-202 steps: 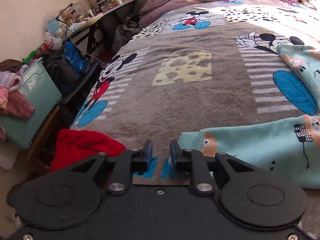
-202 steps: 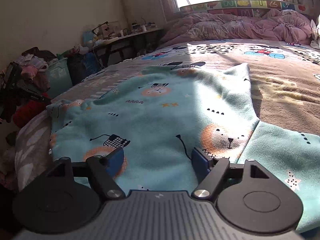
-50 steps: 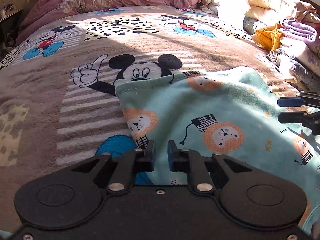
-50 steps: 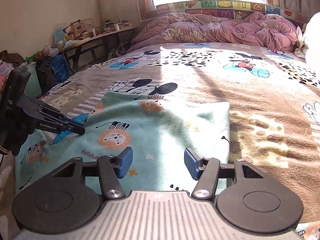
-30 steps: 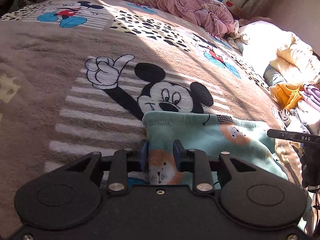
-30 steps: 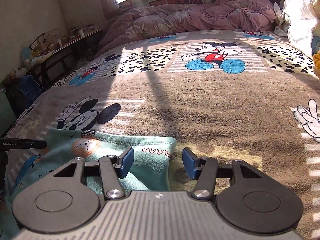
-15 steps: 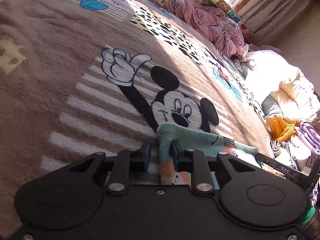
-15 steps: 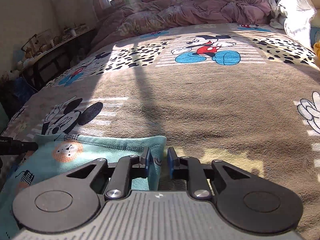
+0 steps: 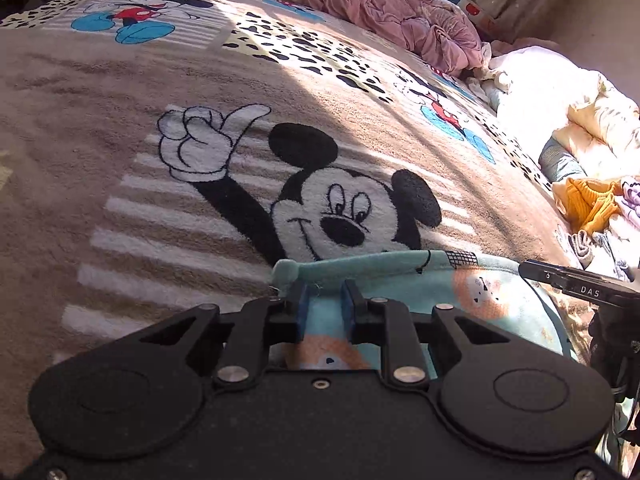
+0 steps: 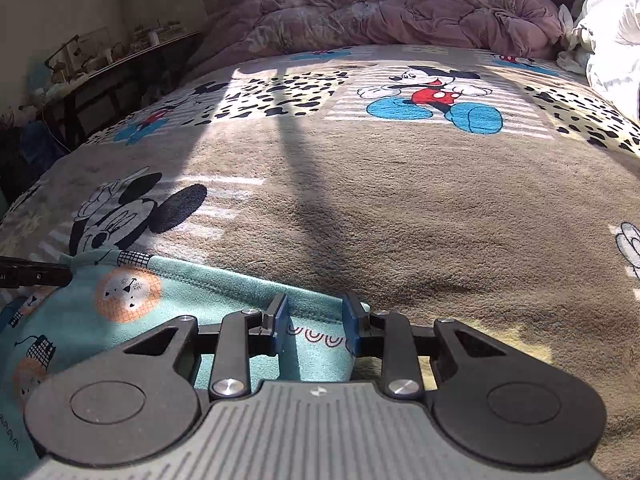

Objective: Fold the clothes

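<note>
My left tongs (image 9: 323,300) and right tongs (image 10: 316,318) both gape apart over the far edge of the teal top (image 10: 224,288) lying on the blanket (image 10: 400,208), so that edge could slide crooked if I bump it.

One teal garment (image 9: 404,280), two tools: left (image 9: 323,300), right (image 10: 316,316); one blanket (image 10: 400,208), one pink duvet (image 10: 400,16).
</note>
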Demonstrator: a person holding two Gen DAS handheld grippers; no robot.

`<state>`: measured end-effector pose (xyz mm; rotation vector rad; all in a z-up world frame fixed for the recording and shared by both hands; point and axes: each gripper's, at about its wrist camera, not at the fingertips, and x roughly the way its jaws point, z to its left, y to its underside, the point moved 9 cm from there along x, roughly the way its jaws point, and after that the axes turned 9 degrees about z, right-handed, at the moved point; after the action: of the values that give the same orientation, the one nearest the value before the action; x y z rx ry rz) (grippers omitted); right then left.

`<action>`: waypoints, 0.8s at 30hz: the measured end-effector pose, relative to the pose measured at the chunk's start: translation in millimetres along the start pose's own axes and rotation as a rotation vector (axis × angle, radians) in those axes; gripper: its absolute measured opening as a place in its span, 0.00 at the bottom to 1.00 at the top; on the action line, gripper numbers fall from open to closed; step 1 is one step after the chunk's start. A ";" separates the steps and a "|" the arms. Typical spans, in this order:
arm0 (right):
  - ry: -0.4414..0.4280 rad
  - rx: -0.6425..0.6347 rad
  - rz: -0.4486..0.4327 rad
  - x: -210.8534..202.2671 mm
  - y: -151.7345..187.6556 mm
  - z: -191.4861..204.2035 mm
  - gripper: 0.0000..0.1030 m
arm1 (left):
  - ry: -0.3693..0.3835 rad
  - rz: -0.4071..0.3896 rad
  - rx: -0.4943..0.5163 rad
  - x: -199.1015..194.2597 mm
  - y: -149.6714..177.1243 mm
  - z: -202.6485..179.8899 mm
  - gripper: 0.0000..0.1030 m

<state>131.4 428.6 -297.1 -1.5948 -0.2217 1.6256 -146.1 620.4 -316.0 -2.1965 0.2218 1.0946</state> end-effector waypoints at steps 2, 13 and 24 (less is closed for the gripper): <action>0.008 0.010 0.005 1.0 -3.7 -2.2 0.27 | 0.025 -0.046 -0.020 -13.2 -5.1 3.6 0.19; -0.035 0.024 -0.055 -48.6 17.0 13.5 0.33 | -0.035 -0.121 0.234 -70.6 18.4 -32.8 0.20; -0.128 -0.029 -0.151 -167.9 138.8 95.1 0.39 | -0.227 0.047 0.606 -66.3 126.1 -75.5 0.20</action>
<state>-37.1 270.0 -243.3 -1.4596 -0.4248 1.6145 -192.3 467.4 -294.7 -1.5269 0.4413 1.1131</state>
